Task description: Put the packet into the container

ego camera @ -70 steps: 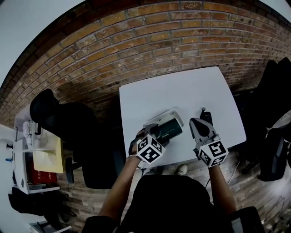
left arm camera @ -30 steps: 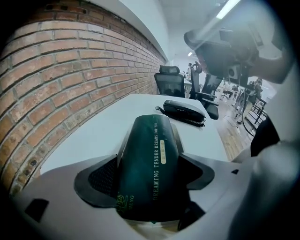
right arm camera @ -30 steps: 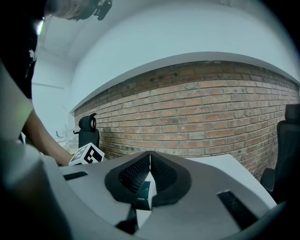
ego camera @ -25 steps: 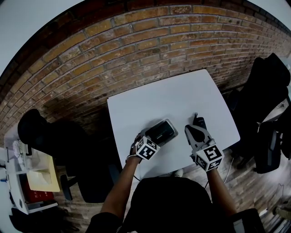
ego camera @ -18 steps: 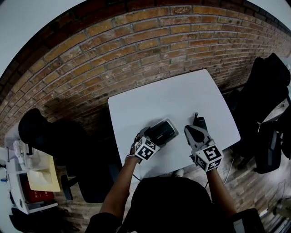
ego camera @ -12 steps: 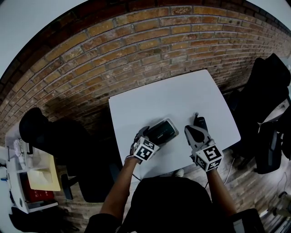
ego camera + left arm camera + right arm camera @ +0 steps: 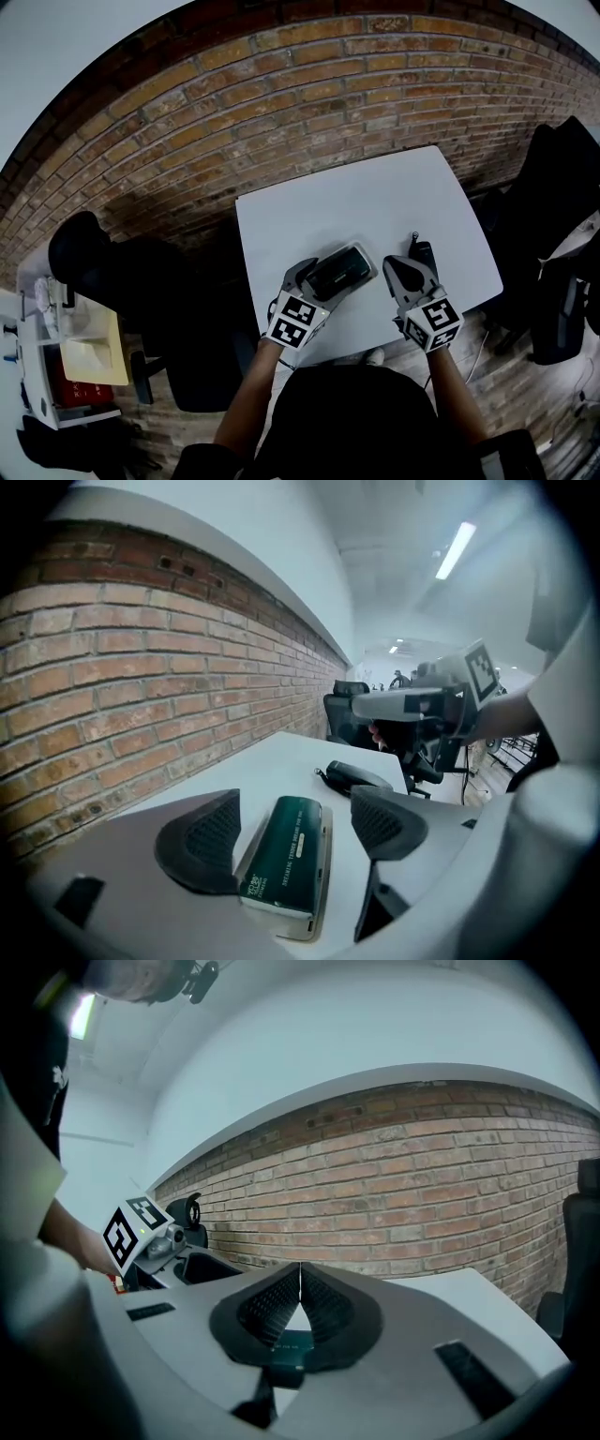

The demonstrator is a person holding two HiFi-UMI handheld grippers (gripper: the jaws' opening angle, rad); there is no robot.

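A dark green packet [image 7: 284, 851] lies in a shallow grey container [image 7: 322, 892] on the white table [image 7: 375, 202]. My left gripper [image 7: 298, 819] straddles the packet's near end. Its jaws are closing, and the right pad [image 7: 382, 823] still stands apart from the packet. In the head view the packet [image 7: 339, 271] and container [image 7: 367, 266] sit just ahead of the left gripper [image 7: 313, 279]. My right gripper [image 7: 300, 1299] is shut with nothing between its pads. It hovers at the table's front right [image 7: 396, 267], apart from the container.
A black handheld device [image 7: 424, 252] lies on the table ahead of the right gripper, also seen past the packet [image 7: 354, 776]. A brick wall [image 7: 281, 103] runs behind the table. Dark office chairs [image 7: 141, 272] stand to the left and right.
The left gripper has pulled back a little toward me along the packet. The packet stays in the container, and the right gripper holds its place.
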